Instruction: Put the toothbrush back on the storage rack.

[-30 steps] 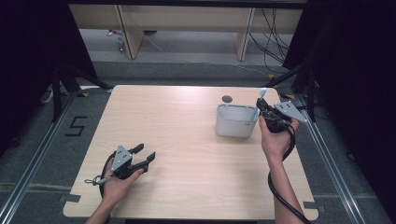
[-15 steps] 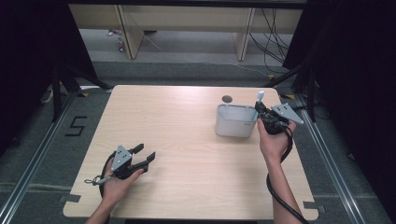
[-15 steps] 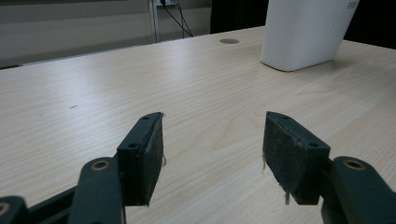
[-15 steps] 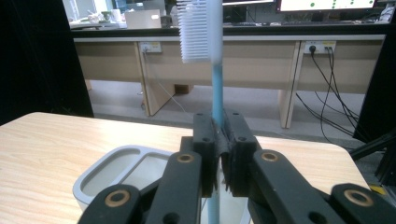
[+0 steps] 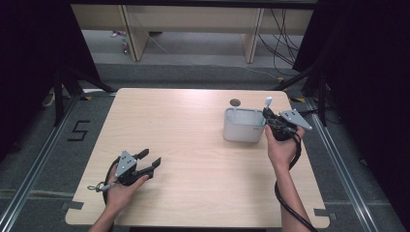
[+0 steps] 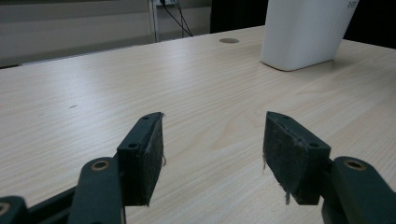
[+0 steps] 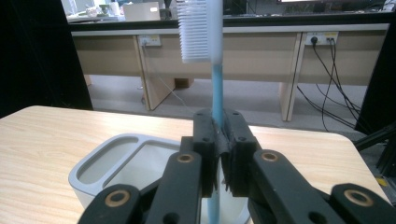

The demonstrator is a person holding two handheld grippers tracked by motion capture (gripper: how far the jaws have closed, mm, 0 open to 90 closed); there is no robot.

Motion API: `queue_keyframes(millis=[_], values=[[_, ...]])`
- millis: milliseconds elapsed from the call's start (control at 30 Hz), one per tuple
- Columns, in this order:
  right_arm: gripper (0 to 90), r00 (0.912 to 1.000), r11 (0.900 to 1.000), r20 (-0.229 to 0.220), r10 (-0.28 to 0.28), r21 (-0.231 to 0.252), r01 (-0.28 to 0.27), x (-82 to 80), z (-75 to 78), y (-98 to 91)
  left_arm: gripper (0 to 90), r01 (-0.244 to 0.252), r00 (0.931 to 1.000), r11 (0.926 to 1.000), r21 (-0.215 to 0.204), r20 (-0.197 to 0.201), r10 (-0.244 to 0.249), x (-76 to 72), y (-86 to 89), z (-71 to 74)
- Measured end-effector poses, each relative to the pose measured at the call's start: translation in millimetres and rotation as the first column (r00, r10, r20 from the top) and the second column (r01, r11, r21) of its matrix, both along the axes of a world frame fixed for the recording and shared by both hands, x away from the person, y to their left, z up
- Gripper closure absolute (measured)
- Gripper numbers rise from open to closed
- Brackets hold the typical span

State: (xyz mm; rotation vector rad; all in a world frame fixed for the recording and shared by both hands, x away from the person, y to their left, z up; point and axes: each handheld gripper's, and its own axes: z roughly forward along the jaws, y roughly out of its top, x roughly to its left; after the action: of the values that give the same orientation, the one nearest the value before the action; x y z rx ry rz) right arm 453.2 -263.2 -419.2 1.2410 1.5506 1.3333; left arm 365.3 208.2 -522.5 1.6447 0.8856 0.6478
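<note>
The right claw (image 7: pixel 218 154) is pinching a toothbrush (image 7: pixel 205 42) by its thin blue handle. The brush head sticks straight up above the claw, and the white holder (image 7: pixel 121 158) sits just below and in front of it.

The handle is thin and smooth, so I think it could slip or twist in the pinch. If the bottom end bumps the holder's rim, the brush could tip out, or the holder could slide.

The left claw (image 6: pixel 212 154) rests far away, spread wide and holding nothing.

L claw (image 5: pixel 150 162) open, R claw (image 5: pixel 269 117) clamped.
</note>
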Motion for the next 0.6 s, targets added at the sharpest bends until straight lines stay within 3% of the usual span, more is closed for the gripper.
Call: queue_keyframes(millis=[167, 267, 567, 600], values=[[85.2, 0.9999, 1.0000, -0.014, -0.001, -0.007, 0.001, 0.2, -4.7, -0.4, 37.9, 0.000, 1.0000, 1.0000, 0.000, 0.000, 0.000, -0.1, 0.0, 0.0], [85.2, 0.9997, 0.9998, -0.024, -0.001, 0.018, 0.002, 0.0, -9.3, 0.7, 37.9, 0.000, 1.0000, 1.0000, 0.000, -0.001, 0.000, 0.0, -0.2, 0.0], [85.1, 0.9992, 0.9999, -0.041, 0.001, 0.013, 0.000, 2.4, -15.1, 0.1, 37.9, 0.000, 1.0000, 1.0000, 0.000, -0.001, 0.000, 0.0, -0.2, 0.0], [85.1, 0.9991, 1.0000, -0.043, -0.005, -0.006, 0.005, 2.4, -15.0, -0.4, 37.9, 0.001, 1.0000, 1.0000, 0.000, -0.001, -0.001, 0.0, -0.2, 0.0]])
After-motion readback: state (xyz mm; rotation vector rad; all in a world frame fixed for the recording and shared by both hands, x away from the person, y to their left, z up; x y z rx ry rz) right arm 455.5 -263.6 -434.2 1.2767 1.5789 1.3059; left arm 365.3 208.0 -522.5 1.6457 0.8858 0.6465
